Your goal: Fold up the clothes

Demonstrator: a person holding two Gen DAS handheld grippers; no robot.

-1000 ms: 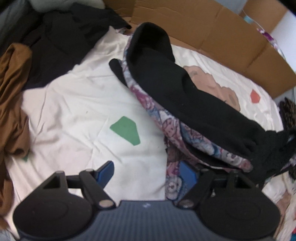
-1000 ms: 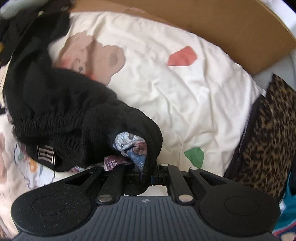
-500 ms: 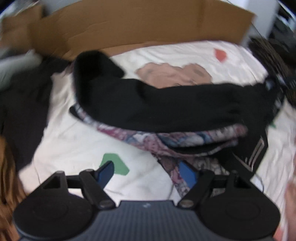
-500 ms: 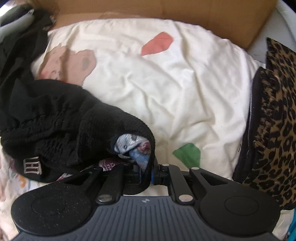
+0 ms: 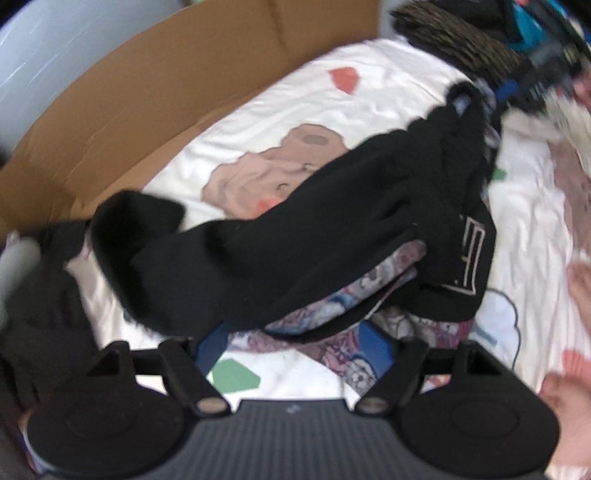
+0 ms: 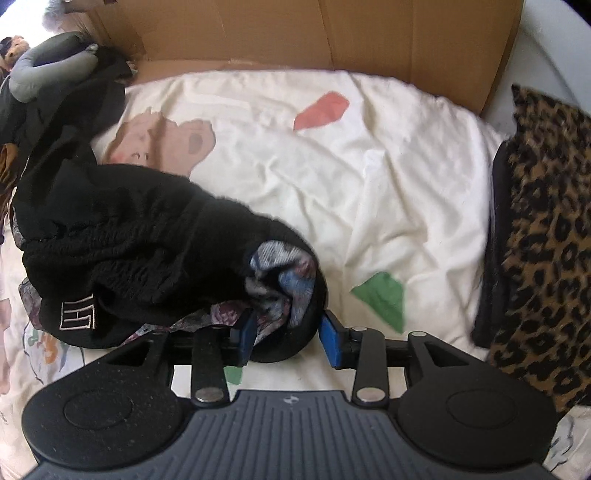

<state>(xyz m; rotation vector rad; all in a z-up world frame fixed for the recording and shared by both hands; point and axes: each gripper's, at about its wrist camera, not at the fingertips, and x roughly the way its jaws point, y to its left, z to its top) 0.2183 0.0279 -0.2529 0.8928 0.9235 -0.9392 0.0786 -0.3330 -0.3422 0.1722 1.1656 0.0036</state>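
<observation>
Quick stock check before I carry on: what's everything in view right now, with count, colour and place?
Black garment: one, black with floral lining, bunched on the sheet, one end between the right gripper's fingers.
Sheet: one, cream with bear and coloured patches, under everything.
Cardboard: brown, along the far edge.
Leopard-print fabric: one, brown and black, right side.
Dark clothes pile: black and grey, far left.
Left gripper: open, over the garment's near edge.
Right gripper: jaws have just been opening, garment end between them.
</observation>
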